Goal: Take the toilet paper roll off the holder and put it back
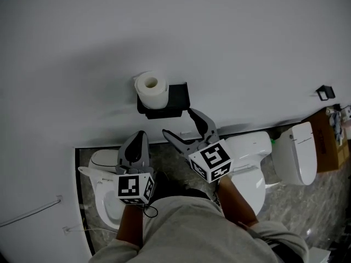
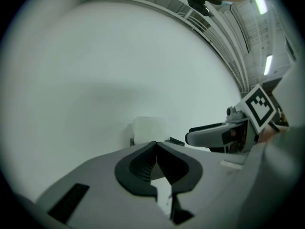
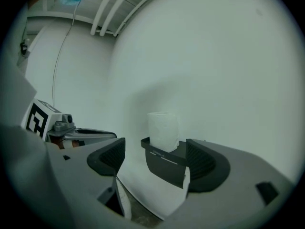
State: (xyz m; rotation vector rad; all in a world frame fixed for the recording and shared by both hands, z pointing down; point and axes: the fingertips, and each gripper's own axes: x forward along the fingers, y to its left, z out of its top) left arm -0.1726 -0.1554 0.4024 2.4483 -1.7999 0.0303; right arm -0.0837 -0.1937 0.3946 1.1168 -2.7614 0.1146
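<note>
1. White wall (image 1: 230,43) fills the far side, with toilets (image 1: 249,155) lined up on the marbled floor (image 1: 323,201) beneath me.
2. On that wall hangs the black holder (image 1: 176,98), and the toilet paper roll (image 1: 152,89) stands upright at its left end, untouched.
3. My left gripper (image 1: 141,136) sits on the near side, below the roll and apart from it, its fingers pressed together with nothing between them.
4. My right gripper (image 1: 177,120) points up at the holder from just beneath, fingers spread wide; holder and roll show between them, farther ahead, and they grip neither.
</note>
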